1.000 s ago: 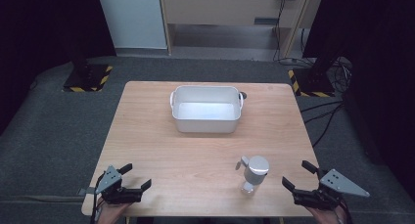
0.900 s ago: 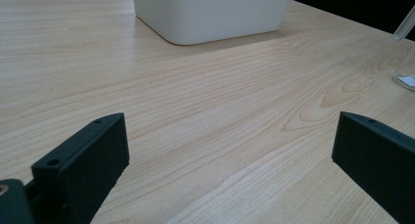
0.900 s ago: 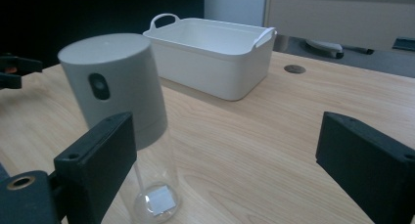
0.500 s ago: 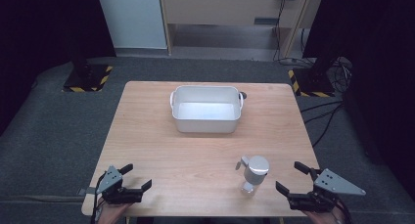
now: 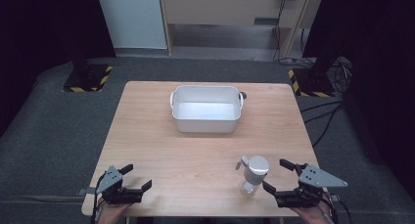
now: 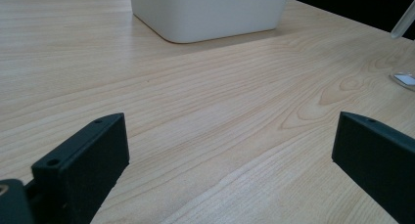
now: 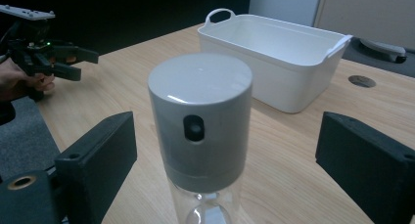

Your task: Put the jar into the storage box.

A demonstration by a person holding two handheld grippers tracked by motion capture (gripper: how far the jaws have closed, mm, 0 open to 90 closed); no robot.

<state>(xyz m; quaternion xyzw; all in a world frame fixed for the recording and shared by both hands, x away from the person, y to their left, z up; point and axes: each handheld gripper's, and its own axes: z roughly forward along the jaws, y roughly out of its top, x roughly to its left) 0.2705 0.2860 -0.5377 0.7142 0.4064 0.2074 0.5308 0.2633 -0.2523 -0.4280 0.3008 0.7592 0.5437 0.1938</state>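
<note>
A clear spray bottle with a grey cap (image 5: 254, 172) stands upright near the front right of the wooden table (image 5: 147, 136). My right gripper (image 5: 275, 174) is open just to the bottle's right, its fingertips short of it. In the right gripper view the bottle (image 7: 200, 121) stands close ahead, framed by the wide-apart jaws of the right gripper (image 7: 225, 150). A white tub (image 5: 205, 109) with handles sits empty at the table's far middle. My left gripper (image 5: 138, 176) is open at the front left corner. In its own view the left gripper (image 6: 230, 150) has only bare wood between its jaws.
A small dark object (image 5: 243, 94) lies behind the tub's right handle. The left gripper (image 7: 54, 55) appears far off in the right gripper view. The tub (image 6: 210, 11) stands ahead in the left gripper view. Grey carpet (image 5: 49, 136) surrounds the table, with stands at the back.
My right gripper has moved left along the front edge, closer to the bottle. The left gripper, the bottle and the tub have stayed put.
</note>
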